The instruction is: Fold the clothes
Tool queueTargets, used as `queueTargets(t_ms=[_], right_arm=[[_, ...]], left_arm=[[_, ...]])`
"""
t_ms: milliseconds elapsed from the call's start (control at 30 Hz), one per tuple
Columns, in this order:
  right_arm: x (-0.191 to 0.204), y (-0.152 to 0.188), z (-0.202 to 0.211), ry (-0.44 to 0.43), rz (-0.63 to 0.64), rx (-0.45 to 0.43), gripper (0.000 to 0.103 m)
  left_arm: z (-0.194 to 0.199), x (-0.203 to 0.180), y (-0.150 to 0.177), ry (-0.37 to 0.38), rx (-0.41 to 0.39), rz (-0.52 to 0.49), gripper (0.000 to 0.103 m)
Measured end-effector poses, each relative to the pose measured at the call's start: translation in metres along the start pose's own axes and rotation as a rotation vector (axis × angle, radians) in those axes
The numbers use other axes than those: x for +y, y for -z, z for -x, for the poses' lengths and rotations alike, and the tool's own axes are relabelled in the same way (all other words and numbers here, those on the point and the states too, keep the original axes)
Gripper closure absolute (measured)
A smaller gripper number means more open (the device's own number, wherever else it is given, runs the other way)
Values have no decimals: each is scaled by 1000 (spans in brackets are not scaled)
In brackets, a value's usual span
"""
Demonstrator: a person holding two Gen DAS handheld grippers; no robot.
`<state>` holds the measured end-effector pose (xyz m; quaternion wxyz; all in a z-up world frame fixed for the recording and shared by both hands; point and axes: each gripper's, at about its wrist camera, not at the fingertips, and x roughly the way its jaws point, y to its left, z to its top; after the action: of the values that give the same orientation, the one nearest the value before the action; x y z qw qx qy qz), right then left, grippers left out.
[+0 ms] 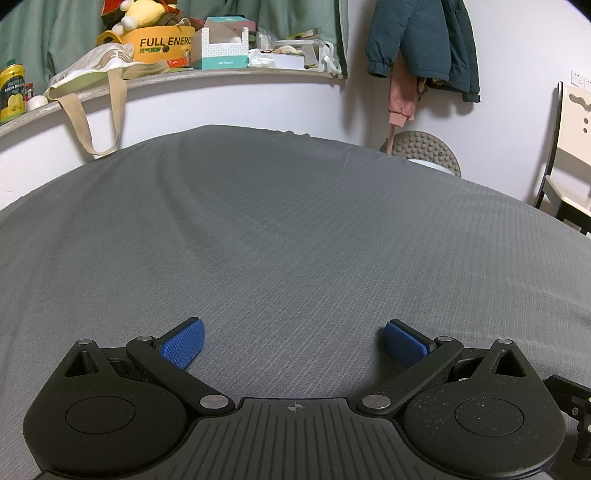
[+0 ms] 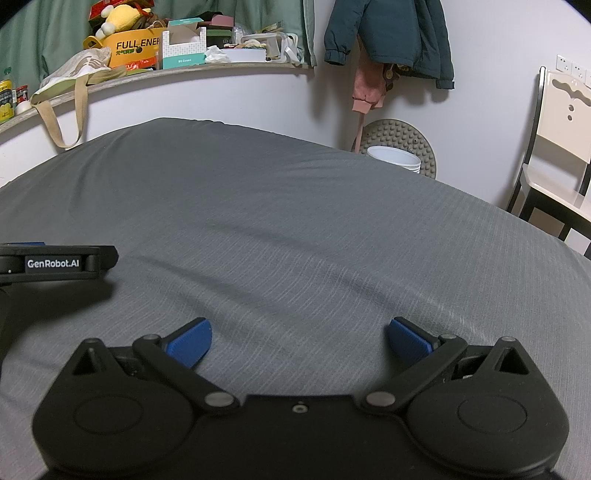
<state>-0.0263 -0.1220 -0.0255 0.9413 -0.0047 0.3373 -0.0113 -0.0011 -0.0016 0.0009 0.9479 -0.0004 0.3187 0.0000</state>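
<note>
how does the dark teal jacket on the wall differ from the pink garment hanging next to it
The dark teal padded jacket is bulkier and spreads wide; the pink garment is a narrow bunch. The jacket hangs higher and partly covers the pink garment, which ends lower, with a thin strip trailing toward the floor. The jacket looks puffy, the pink one thin and soft. Both hang on the white wall, unfolded.

A grey bed sheet (image 1: 280,229) fills the middle, lightly creased toward ten o'clock. At eleven o'clock a shelf (image 1: 221,75) carries a yellow box (image 1: 162,42) with a plush toy (image 1: 144,14) on top, a teal-and-white carton (image 1: 223,46), a cloth bag (image 1: 96,66) whose straps hang over the edge, and a yellow can (image 1: 11,92) at nine o'clock. A dark green jacket (image 1: 421,40) hangs on the wall at one o'clock, a pink garment (image 1: 402,92) beneath it. A chair (image 1: 569,147) stands at three o'clock.
</note>
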Motion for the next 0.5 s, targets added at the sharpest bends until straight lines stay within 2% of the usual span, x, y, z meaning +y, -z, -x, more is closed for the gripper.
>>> queueTargets(t_ms=[500], right_arm=[[-2,0,-1,-2,-2,2,0]], left_arm=[[-1,1,-2,1,3,1,0]])
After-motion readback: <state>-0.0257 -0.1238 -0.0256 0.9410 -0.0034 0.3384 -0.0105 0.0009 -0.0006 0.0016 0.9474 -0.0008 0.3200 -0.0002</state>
